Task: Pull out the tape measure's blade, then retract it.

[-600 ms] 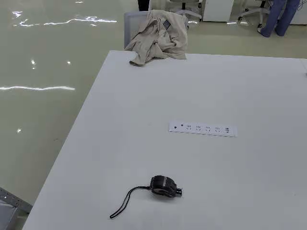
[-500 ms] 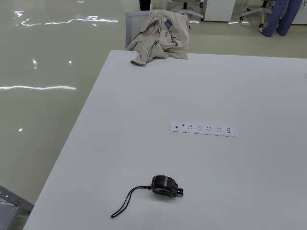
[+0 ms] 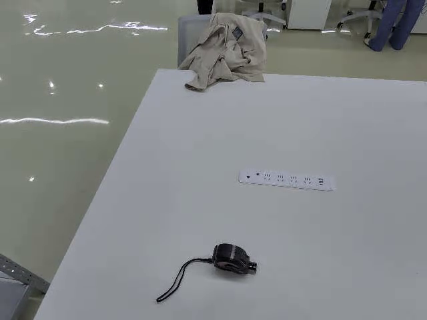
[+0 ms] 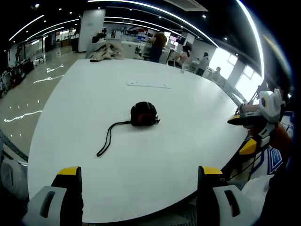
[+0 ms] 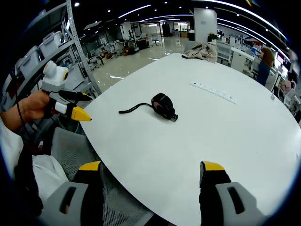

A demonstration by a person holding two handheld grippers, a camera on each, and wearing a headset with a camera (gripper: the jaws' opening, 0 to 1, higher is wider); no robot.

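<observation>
Well ahead of both pairs of fingers (image 4: 69, 172), out on the counter (image 3: 280, 120): tape measure (image 3: 233, 259), untouched. Empty and spread wide, short of the counter edge: left gripper (image 4: 140, 172), right gripper (image 5: 149, 165). Strap (image 3: 175, 283) trailing toward left fingers, blade tip (image 5: 174, 117) toward right; nearer side unclear.

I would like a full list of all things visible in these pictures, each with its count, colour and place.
table: 1, white, under the things below
tape measure: 1, black, near the front edge
strap: 1, black, on the tape measure's left
power strip: 1, white, mid-table
jacket: 1, beige, draped over the chair
chair: 1, grey, far edge
person: 1, blue trousers, far floor
left claw: 1, yellow-tipped, open
right claw: 1, yellow-tipped, open
</observation>
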